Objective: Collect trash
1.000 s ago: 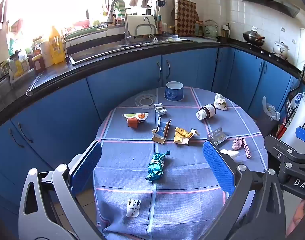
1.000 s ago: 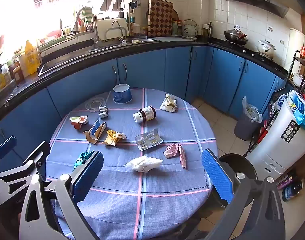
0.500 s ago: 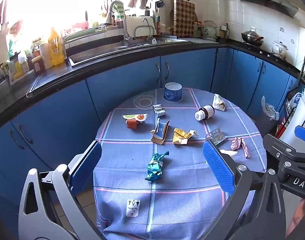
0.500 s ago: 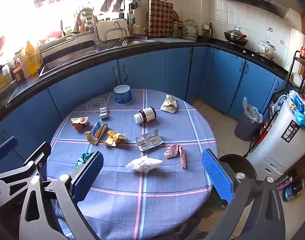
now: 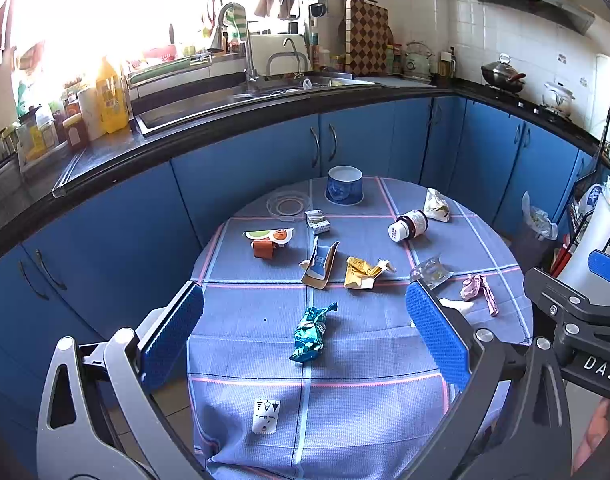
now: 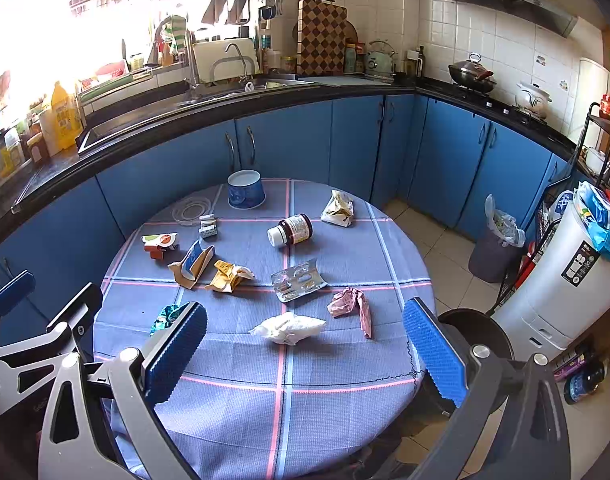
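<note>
Trash lies scattered on a round table with a blue checked cloth point(image 5: 357, 364). A teal foil wrapper point(image 5: 309, 333) lies between the fingers of my left gripper point(image 5: 305, 334), which is open and above the table's near edge. A white crumpled tissue point(image 6: 287, 327) lies just ahead of my right gripper point(image 6: 303, 350), which is open and empty. A pink wrapper point(image 6: 351, 307), a blister pack point(image 6: 299, 281), a yellow wrapper point(image 6: 229, 277), a torn carton point(image 6: 193, 264), a pill bottle point(image 6: 291, 231) and a blue cup point(image 6: 245, 189) lie farther back.
A dark bin with a bag liner point(image 6: 497, 246) stands on the floor at the right, next to a white appliance point(image 6: 561, 280). Blue cabinets point(image 5: 241, 168) and a black counter curve behind the table. A black round seat point(image 6: 475, 330) sits by the table's right edge.
Both grippers have barely moved; the views have shifted very slightly. Nothing was picked up or let go.
</note>
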Motion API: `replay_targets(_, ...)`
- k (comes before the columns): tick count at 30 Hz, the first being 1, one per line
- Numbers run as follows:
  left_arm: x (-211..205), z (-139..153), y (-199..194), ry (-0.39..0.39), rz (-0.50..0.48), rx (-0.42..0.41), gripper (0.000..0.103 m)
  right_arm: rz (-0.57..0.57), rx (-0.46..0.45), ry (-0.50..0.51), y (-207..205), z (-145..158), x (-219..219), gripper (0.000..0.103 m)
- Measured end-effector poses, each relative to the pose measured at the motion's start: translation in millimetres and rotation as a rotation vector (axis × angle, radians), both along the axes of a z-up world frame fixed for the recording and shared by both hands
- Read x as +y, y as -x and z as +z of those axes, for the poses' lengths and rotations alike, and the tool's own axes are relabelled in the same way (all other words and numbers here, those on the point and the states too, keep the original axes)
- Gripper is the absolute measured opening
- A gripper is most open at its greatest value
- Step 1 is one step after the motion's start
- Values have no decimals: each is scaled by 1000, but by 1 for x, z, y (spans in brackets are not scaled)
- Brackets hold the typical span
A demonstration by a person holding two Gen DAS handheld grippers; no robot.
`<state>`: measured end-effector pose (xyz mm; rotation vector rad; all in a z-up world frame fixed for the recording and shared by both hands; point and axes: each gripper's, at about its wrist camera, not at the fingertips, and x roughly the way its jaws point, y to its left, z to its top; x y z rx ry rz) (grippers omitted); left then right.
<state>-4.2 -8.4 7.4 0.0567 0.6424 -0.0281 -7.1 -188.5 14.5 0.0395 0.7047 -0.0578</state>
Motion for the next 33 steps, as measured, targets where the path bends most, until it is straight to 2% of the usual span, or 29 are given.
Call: replay_targets(33,2,0,1,3,2,3,100,-1,-5,14,4,3,1,96)
